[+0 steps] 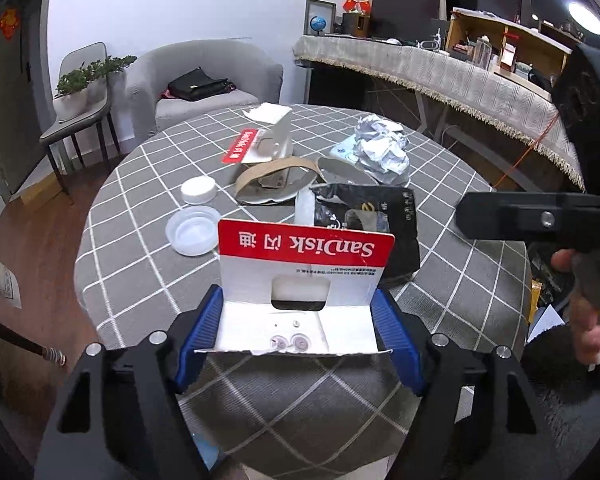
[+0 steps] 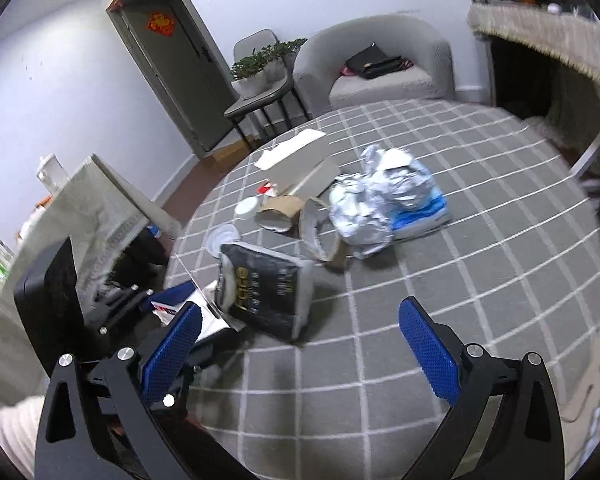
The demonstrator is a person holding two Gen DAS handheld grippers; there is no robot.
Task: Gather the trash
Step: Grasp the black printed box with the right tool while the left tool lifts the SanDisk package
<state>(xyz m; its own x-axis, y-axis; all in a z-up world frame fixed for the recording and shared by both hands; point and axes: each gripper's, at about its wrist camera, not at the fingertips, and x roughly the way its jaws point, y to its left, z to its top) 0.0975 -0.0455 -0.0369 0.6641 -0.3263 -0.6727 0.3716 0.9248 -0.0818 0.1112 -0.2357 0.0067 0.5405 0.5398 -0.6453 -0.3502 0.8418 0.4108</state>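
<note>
Cardboard from a SanDisk blister pack (image 1: 305, 280) is what the left gripper (image 1: 300, 332) has right now, blue pads pressed on both side edges of the folded card, which sits just above the near edge of the round table (image 1: 140, 200) with the checked cloth. Stuff like this is super light and fairly stiff along the folds but creases easily, so pinching it edge to edge across the fold looks like a decent hold, though I'd guess it could buckle if squeezed harder. The right gripper (image 2: 300, 344) is wide apart with nothing between its pads, hovering over the cloth with the black foil pouch (image 2: 266, 292) at about 11 o'clock from it; that pouch looks floppy and a bit slick, so I'd grab it by a crimped edge. The left wrist view shows the card's red printed face, a second SanDisk card (image 1: 256, 144) at 12 o'clock, a white cap (image 1: 198, 191) and a clear lid (image 1: 194, 230) at 10 o'clock. The right wrist view shows what the left one mostly hides: the crumpled silver foil (image 2: 374, 204) sits on a blue pack (image 2: 420, 212), out around 1 o'clock.
</note>
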